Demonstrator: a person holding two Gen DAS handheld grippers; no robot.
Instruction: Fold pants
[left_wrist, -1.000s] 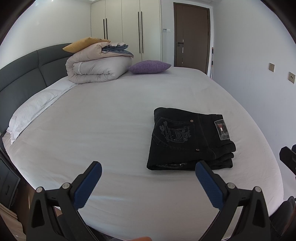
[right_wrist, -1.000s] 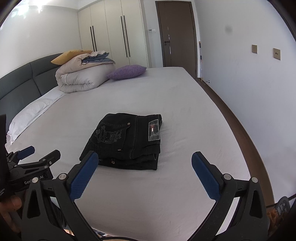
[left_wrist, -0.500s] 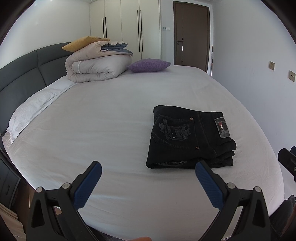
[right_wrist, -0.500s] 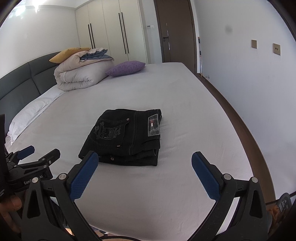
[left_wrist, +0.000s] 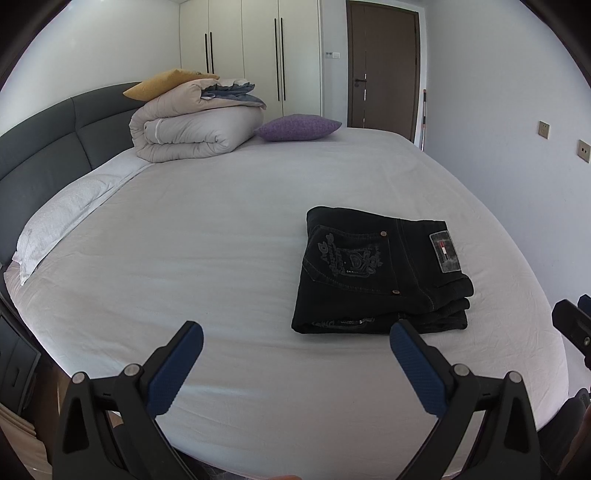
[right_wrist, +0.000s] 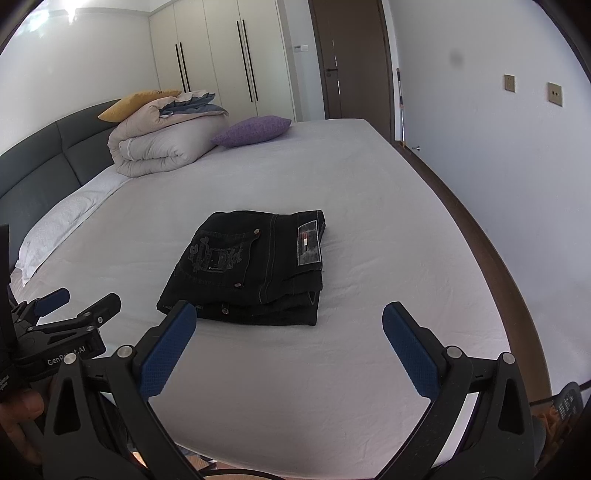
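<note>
One large bed (left_wrist: 229, 236) with a white sheet fills both views, and the black pants (right_wrist: 247, 266) lie on it toward its near right part, well apart from the rolled duvet (left_wrist: 192, 136) and the purple pillow (left_wrist: 297, 127) near the headboard (left_wrist: 48, 147). Both tools are held back over the near edge of the bed, touching nothing: the left gripper (left_wrist: 295, 354) has its jaws spread wide and empty, and the right gripper (right_wrist: 290, 339) is spread wide in the same way. The pants look already folded into a compact rectangle of several layers, so I judge the task as nearly finished or finished. The cloth seems to be thick denim, so the bundle will probably be rather heavy and a little stiff, not slippery and not fragile, but the layers can slide apart if only the top one is lifted. If it must be moved, I would take it at the two short ends, pinching all layers together. On top I see a back pocket with pale embroidery (right_wrist: 212, 256), small metal rivets, and a grey waistband patch (right_wrist: 308, 242) with a small red mark.
</note>
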